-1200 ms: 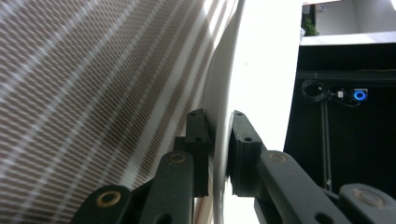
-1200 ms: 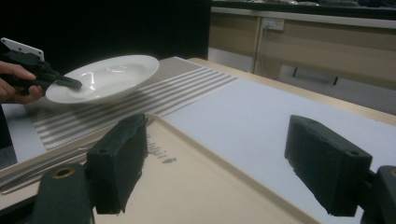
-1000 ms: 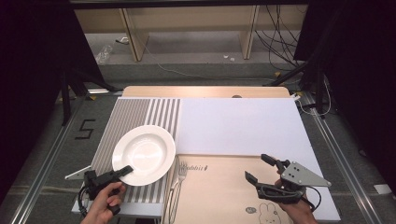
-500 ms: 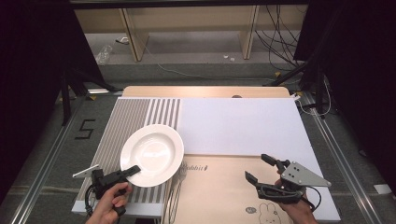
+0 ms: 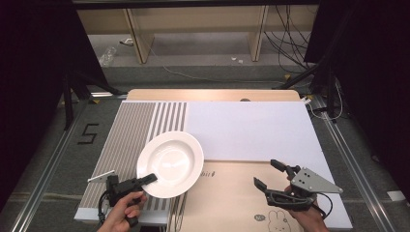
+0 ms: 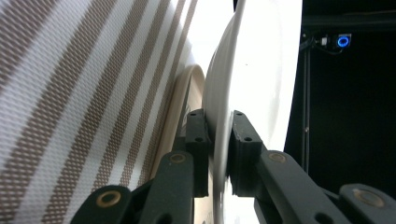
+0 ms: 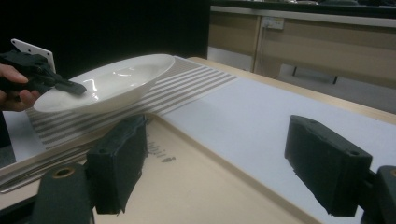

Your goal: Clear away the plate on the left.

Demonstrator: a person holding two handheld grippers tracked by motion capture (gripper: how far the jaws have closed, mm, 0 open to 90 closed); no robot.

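A white deep plate hangs slightly tilted above the seam between the striped mat and the tan placemat. My left gripper is shut on its near-left rim. In the left gripper view the plate's rim is pinched between the two black jaws of that gripper. My right gripper rests open over the tan placemat with nothing between its jaws. Its own view looks between those jaws toward the raised plate and the left gripper.
A plain white mat covers the far right of the table. A fork lies at the tan placemat's left edge, partly under the plate. A rabbit drawing marks the placemat's near side. Dark floor and shelving surround the table.
The left gripper has carried the plate to the right, from over the striped mat to over the tan placemat's left edge. The right gripper has stayed still.
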